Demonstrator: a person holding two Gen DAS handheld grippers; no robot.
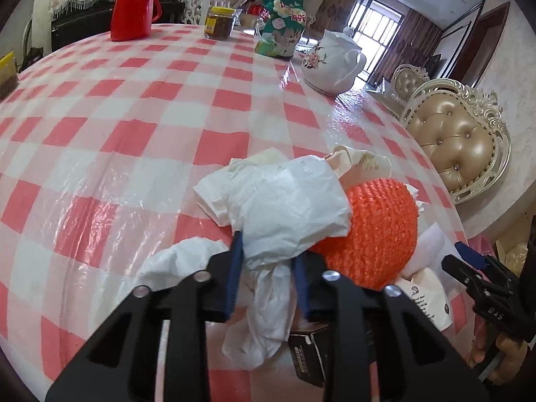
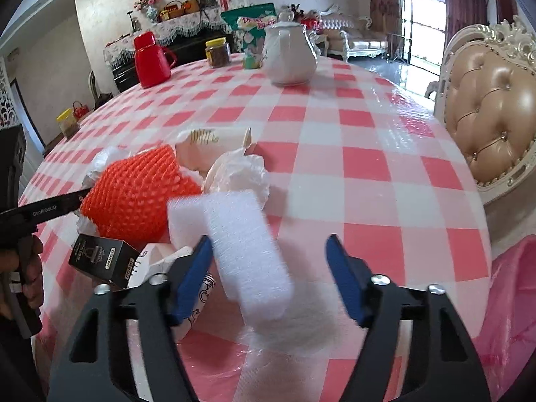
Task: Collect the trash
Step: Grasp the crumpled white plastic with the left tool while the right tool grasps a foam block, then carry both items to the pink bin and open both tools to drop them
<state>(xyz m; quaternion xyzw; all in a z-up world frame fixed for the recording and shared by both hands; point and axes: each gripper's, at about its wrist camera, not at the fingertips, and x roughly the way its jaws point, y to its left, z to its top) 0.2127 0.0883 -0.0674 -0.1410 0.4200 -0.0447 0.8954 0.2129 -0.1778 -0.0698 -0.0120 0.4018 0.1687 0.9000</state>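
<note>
A heap of trash lies at the near edge of the red-and-white checked table (image 1: 134, 127). My left gripper (image 1: 268, 271) is shut on a crumpled white paper (image 1: 288, 207) that lies over an orange foam net (image 1: 375, 231). The right wrist view shows the net (image 2: 134, 197) beside a small black box (image 2: 104, 258) and a crushed paper cup (image 2: 214, 140). My right gripper (image 2: 269, 268) is open around a white foam block (image 2: 241, 241). The block touches the left pad and stands apart from the right one.
At the far side stand a red flask (image 2: 149, 58), a yellow-lidded jar (image 2: 218, 53), a green snack bag (image 1: 283, 23) and a white teapot (image 2: 289, 53). A padded chair (image 2: 495, 110) stands on the right. Pink plastic (image 2: 512, 301) hangs at the near right table edge.
</note>
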